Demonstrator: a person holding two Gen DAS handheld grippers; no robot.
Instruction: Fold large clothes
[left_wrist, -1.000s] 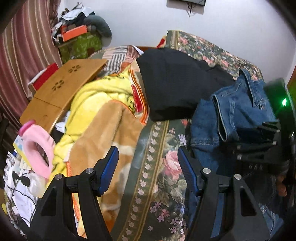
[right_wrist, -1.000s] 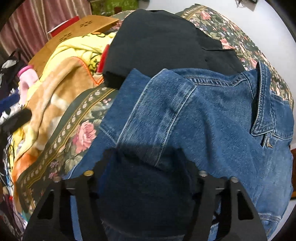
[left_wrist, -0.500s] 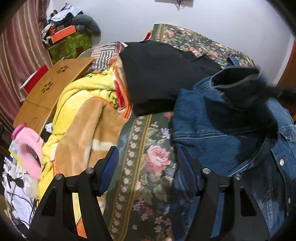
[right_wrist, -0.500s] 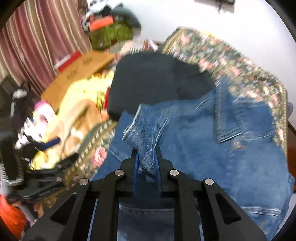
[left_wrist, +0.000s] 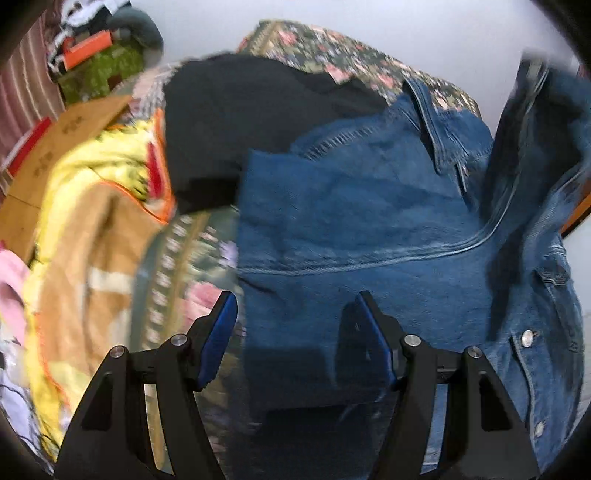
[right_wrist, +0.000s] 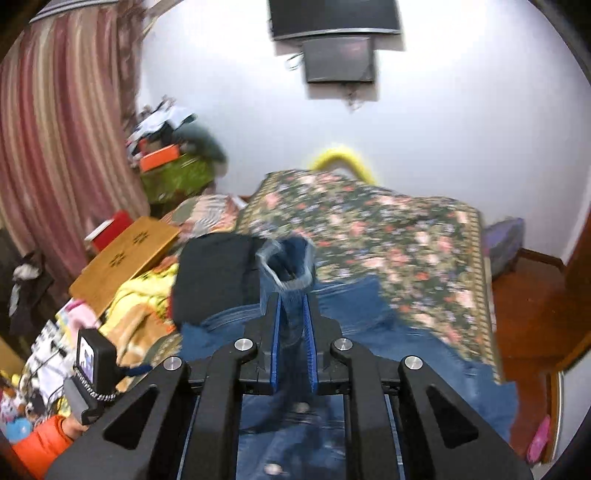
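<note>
Left gripper (left_wrist: 293, 325) hovers wide open, empty, over the denim jacket (left_wrist: 369, 206) spread on the bed (right_wrist: 388, 229). Right gripper (right_wrist: 292, 328) is clamped on a raised jacket sleeve cuff (right_wrist: 286, 264). Denim appears heavy and stiff; seams and hems offer firm holds. No containers evident.

A blue denim jacket (left_wrist: 369, 221) lay spread across the floral bedspread (right_wrist: 388, 229), its back panel flat and its collar turned toward the far end of the bed. One sleeve (right_wrist: 290, 266) stood lifted upright, its cuff open at the top, pinched between the right tongs (right_wrist: 291, 328). Metal buttons showed along the front edge at the right. A folded black garment (left_wrist: 240, 122) lay just beside it, touching its far left edge.
</note>
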